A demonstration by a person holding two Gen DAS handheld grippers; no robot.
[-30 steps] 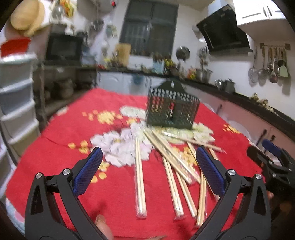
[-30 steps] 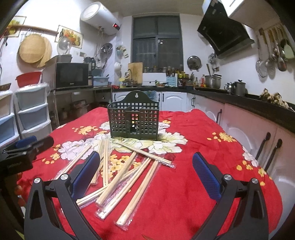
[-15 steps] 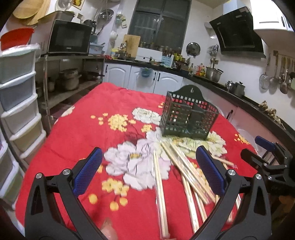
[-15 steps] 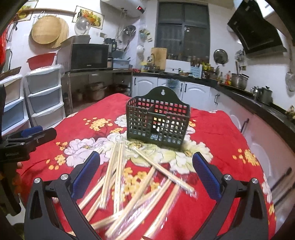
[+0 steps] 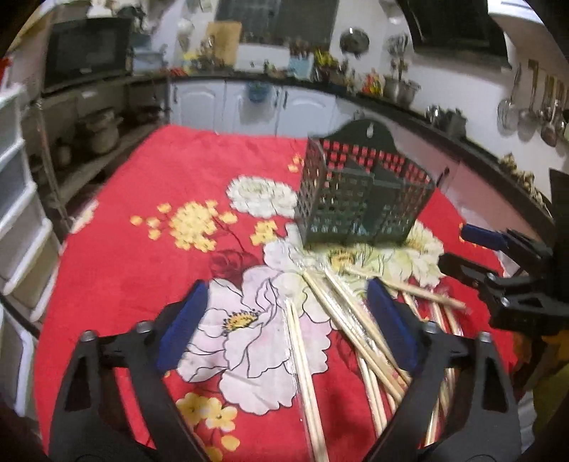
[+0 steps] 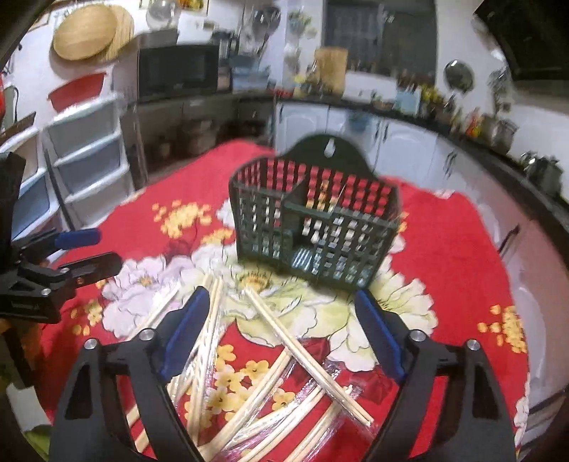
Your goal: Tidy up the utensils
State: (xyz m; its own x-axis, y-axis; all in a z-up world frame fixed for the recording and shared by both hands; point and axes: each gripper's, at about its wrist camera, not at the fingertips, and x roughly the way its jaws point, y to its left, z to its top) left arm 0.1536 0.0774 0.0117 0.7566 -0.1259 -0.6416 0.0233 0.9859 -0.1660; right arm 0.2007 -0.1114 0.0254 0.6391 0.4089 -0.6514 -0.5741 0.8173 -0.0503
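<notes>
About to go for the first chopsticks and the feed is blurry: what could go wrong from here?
The wrapped chopsticks lie crossed and overlapping, so the open right gripper may pinch several pairs or drag neighbours. Their clear sleeves look slick, so one could slip out. The green holder stands loose on the red tablecloth, so a push might tip it. The open left gripper hovers close by and could collide.

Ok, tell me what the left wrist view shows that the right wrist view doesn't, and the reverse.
Only the left wrist view shows the ladles hanging on the wall and the open right gripper from the side. Only the right wrist view shows the round woven trays, the red basin and the open left gripper from the side. Both show the empty green basket on the red tablecloth, wrapped chopsticks lying in front of it, and the microwave.
</notes>
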